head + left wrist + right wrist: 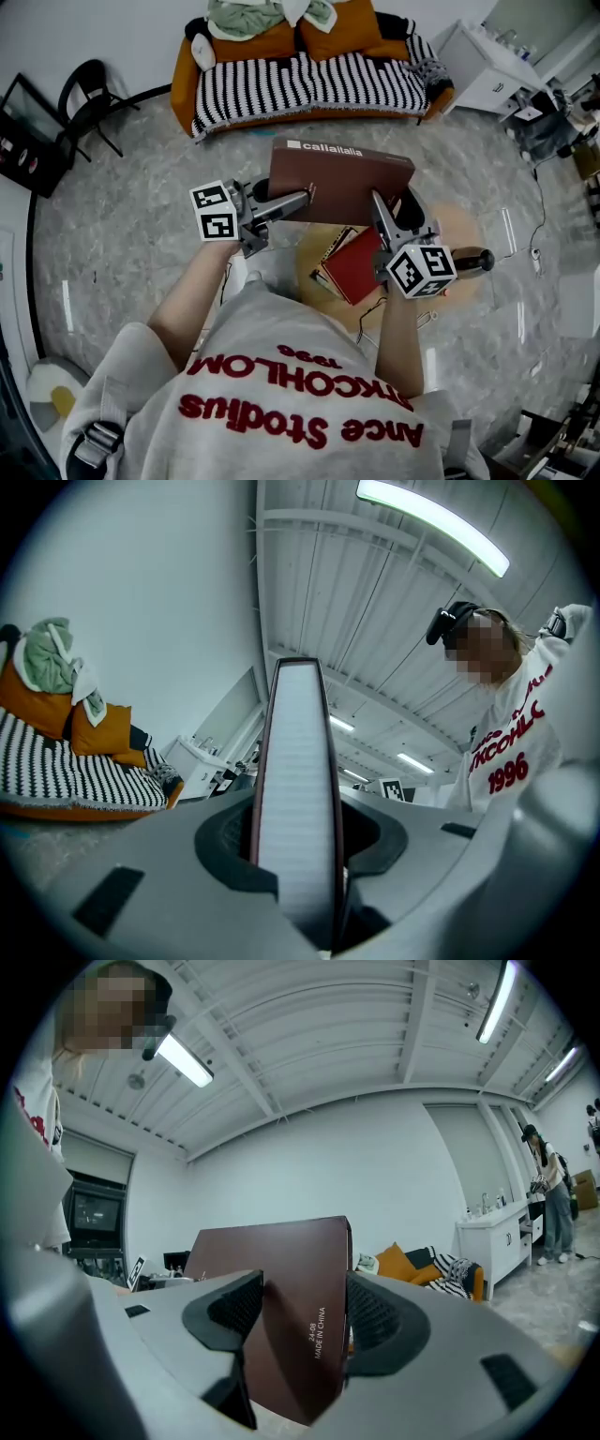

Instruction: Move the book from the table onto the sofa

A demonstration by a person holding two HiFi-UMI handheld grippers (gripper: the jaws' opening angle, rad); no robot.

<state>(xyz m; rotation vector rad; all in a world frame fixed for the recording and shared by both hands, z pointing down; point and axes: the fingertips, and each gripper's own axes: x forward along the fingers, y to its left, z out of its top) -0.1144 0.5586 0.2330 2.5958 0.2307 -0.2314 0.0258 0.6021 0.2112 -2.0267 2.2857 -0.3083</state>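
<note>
Grey marbled floor; orange sofa (182,86) against the far wall with a striped throw, cushions and crumpled clothes along its back. Round wooden table (466,232) is directly below the person's arms, with a red book (354,265) and some papers on it.

Brown book (342,178) is off the table, in the air above its far edge, roughly flat, cover print up. It is well apart from the sofa, with bare floor between.

Left gripper (302,198): jaws clamped on the book's near left edge. Its own view shows the white page block (295,789) filling the gap between the pads. Right gripper (379,210): jaws clamped on the near right part, pads pressing both covers (292,1302), book sitting at a tilt in the grip.

Step, as I judge it: carrying; placement not yet done.

Risks:
- Both grips sit on the near side, so most of the book hangs out beyond the jaws and its weight could make it droop or pivot.
- The left grip is on the pages' edge, so the covers could fan open or slide on the pads.
- If the hands drift apart or twist differently, one grip could peel off and the book could drop on the floor or the table items.
- Clothes and cushions crowd the sofa's back, so the striped seat front looks like the safer landing spot.
</note>
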